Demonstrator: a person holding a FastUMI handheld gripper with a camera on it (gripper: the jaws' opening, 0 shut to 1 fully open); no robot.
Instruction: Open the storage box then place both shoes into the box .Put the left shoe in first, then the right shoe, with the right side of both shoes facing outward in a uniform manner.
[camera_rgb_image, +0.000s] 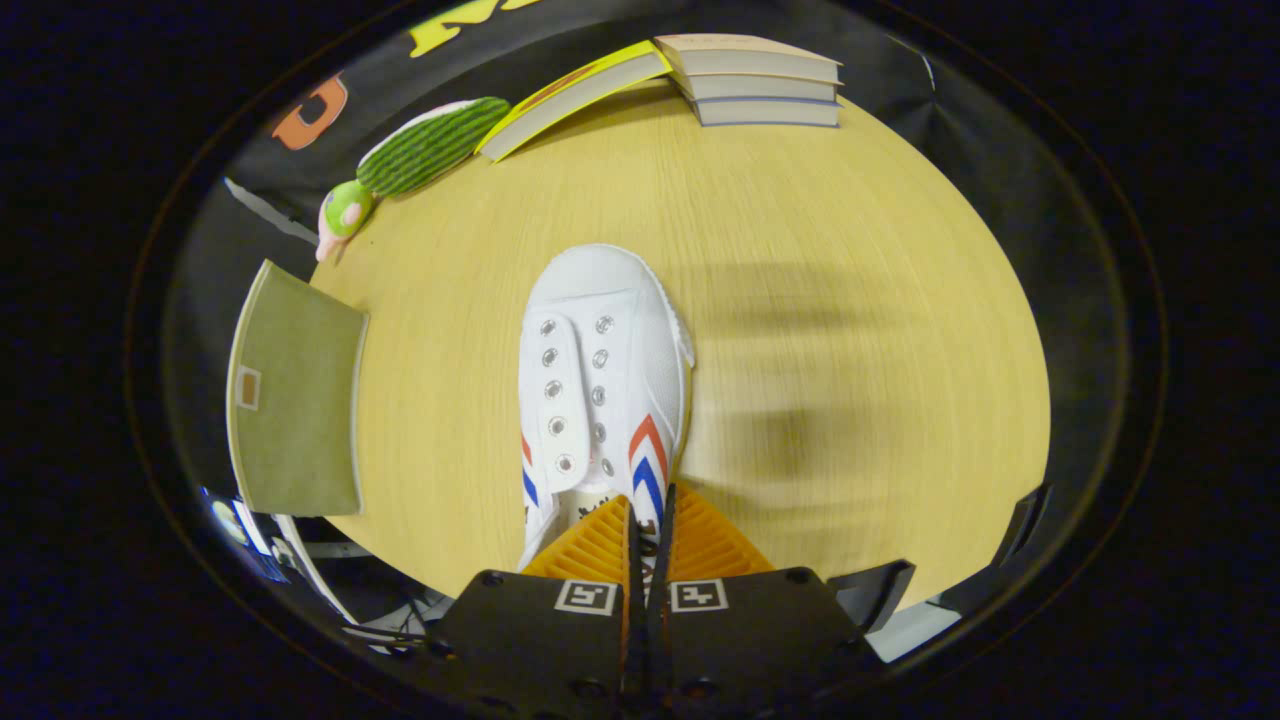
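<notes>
While the white shoe (600, 380) is held at its heel collar, its long axis is seen running straight ahead from the gripper (648, 515), toe pointing away over the wooden table (850, 250). The fingers are pressed nearly together, pinching the collar's edge between them. The olive storage box (295, 400) is found to the left of the shoe, at the table's edge, its lid apparently closed. A sideways carry toward that box is judged to be what comes next.
</notes>
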